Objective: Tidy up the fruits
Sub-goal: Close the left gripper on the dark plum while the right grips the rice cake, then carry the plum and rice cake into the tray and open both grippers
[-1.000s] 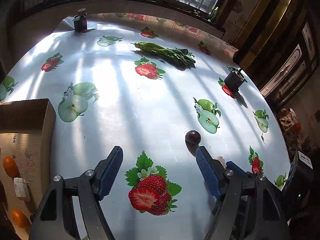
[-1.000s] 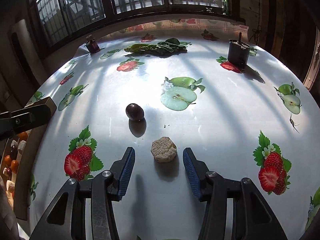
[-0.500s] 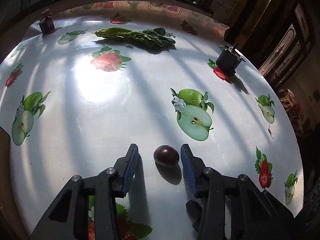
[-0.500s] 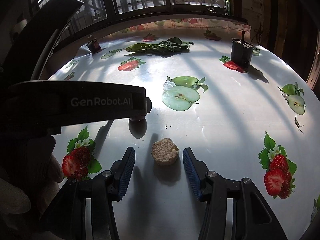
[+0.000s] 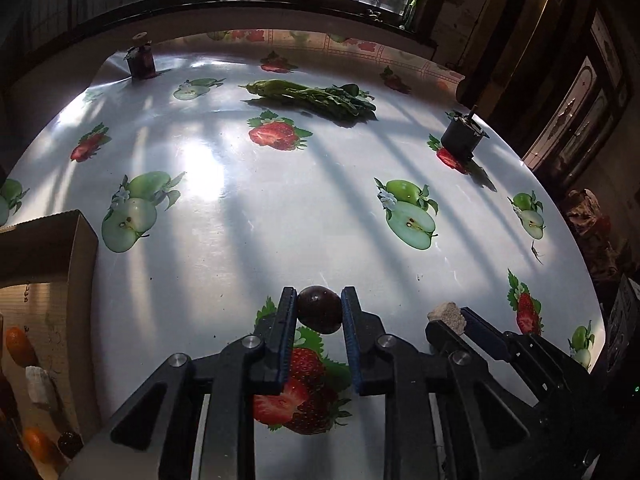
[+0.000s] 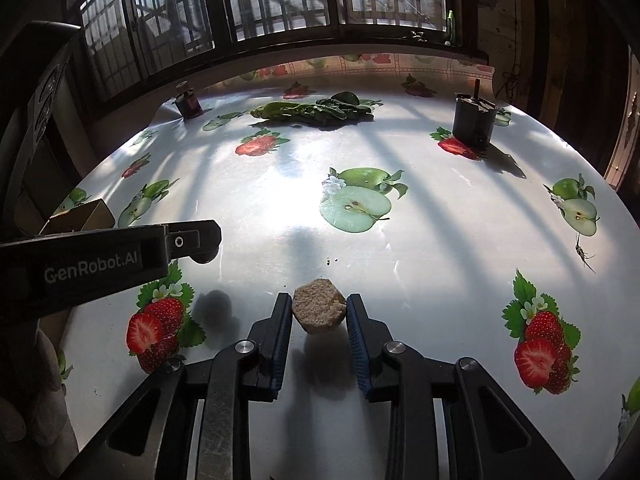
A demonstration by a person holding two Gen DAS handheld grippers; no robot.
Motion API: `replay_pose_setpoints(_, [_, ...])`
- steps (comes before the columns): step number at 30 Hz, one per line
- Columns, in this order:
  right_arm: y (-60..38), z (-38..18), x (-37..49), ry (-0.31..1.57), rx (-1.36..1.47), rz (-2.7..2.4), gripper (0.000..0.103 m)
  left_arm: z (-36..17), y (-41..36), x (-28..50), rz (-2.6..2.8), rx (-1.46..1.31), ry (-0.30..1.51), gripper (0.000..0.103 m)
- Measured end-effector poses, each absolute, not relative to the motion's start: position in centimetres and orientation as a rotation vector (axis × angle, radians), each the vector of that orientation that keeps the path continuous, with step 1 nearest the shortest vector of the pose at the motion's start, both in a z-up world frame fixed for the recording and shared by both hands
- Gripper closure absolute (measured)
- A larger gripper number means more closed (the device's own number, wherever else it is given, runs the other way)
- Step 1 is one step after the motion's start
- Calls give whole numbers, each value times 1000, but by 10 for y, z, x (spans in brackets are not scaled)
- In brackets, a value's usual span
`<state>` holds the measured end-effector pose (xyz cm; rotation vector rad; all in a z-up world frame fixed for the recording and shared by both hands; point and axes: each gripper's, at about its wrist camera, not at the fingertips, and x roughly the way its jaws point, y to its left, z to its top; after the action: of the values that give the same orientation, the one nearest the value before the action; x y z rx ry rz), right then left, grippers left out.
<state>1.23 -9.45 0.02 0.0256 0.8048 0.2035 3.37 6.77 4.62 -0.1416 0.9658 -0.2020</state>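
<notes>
Left gripper (image 5: 319,307) clamped on a dark round fruit (image 5: 319,309), held above the fruit-print tablecloth (image 5: 240,220) near its front edge. Right gripper (image 6: 319,310) closed against both sides of a tan, rough-textured chunk (image 6: 319,311), raised over its own shadow. Cardboard box (image 5: 48,264) at far left contains orange fruits (image 5: 18,346).

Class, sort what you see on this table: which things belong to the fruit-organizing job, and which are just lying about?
Part of the job:
- dark round fruit, between the left gripper fingers
- beige chunk, between the right gripper fingers
- cardboard box holding orange fruits

Lying about:
- leafy greens
- black canister
- small dark jar
</notes>
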Motion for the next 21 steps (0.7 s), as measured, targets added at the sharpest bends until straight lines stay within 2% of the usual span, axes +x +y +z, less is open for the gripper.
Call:
replay_pose_setpoints(11, [-36, 41, -32, 794, 57, 422, 73, 89, 200, -48, -35, -220, 884, 81])
replay_pose_setpoints(21, [80, 56, -55, 845, 26, 659, 73, 69, 298, -74, 154, -244, 911, 81])
